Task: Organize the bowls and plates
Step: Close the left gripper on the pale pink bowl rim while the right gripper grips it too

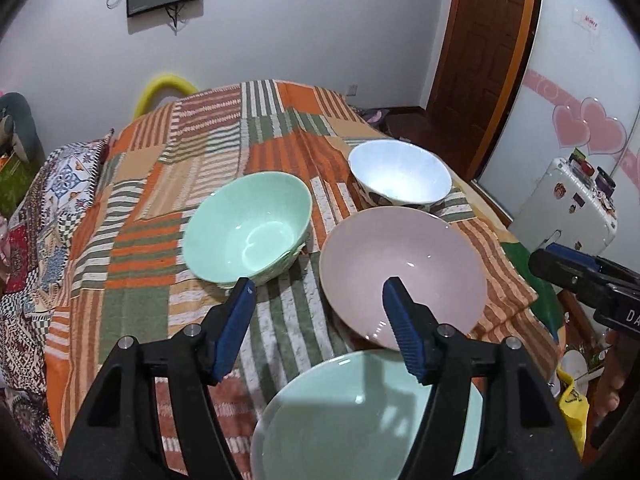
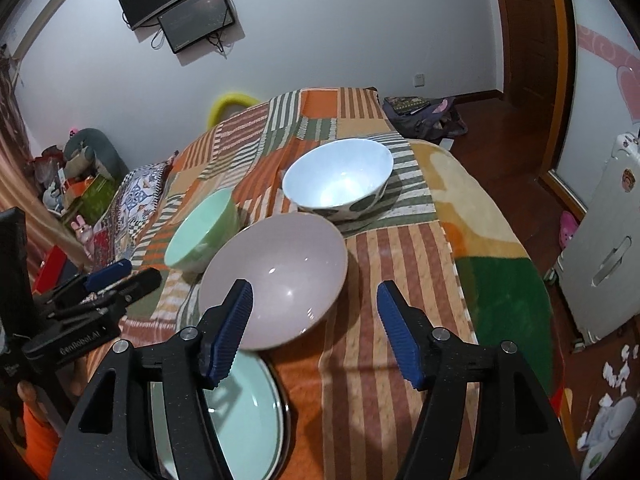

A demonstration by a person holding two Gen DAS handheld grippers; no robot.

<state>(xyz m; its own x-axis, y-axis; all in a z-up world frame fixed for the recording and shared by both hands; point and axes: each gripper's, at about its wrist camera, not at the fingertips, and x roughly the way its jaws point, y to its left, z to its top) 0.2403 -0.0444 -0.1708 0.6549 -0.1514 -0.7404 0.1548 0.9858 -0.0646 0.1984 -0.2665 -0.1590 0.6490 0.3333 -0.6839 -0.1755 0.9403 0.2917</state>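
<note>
So far the dishes look only partly sorted, as I judge it. Taking the pink bowl (image 1: 404,268) as my landmark: it leans tilted on the striped blanket (image 1: 168,208) of the bed, its near edge resting over the rim of the pale green plate (image 1: 360,420), which lies flat on the side closest to me. Just beside it, to its left in the left wrist view, the green bowl (image 1: 250,228) also tips on its side, and it may be two nested bowls, though I cannot tell. Beyond the pink bowl, touching or nearly touching its far rim, the white bowl (image 1: 400,174) stands upright. Nothing is stacked into one pile yet, so the three bowls likely need nesting and the plate a clear spot. My left hand-held gripper (image 1: 316,300) hovers over the plate and the pink bowl's near edge, jaws about half apart and empty. My right hand-held gripper (image 2: 314,306) hovers by the pink bowl's right side, jaws likewise parted, gripping nothing.
</note>
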